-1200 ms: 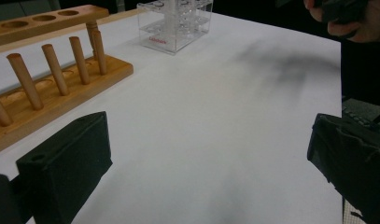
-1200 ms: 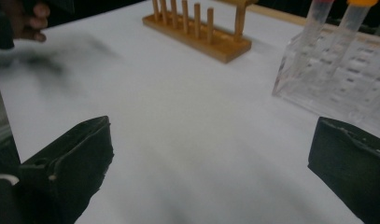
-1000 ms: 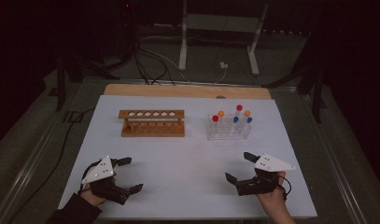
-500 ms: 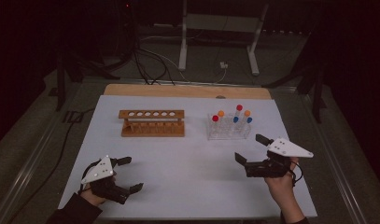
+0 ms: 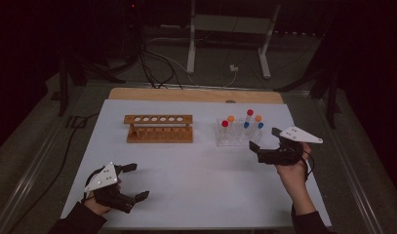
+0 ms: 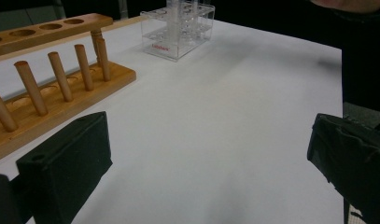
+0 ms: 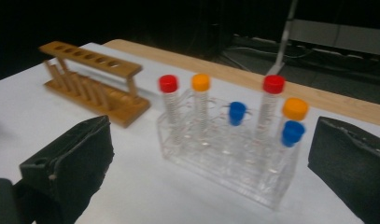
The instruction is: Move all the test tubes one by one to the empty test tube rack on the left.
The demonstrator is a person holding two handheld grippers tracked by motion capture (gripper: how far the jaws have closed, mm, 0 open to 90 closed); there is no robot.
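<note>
right tool (image 5: 264,144) raised beside clear tube rack (image 5: 235,138), jaws apart; left tool (image 5: 133,181) low, agape

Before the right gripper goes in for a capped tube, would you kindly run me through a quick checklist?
1. Right gripper open: ok, jaws wide and empty.
2. Aimed at clear rack: ok, rack sits between the jaws in the right gripper view.
3. Capped tubes upright in that rack: ok.
4. Wooden rack holes free: ok, all empty.
5. Left gripper out of the way: ok, open near the table's front edge.
6. Which tube to take: cannot tell.
</note>
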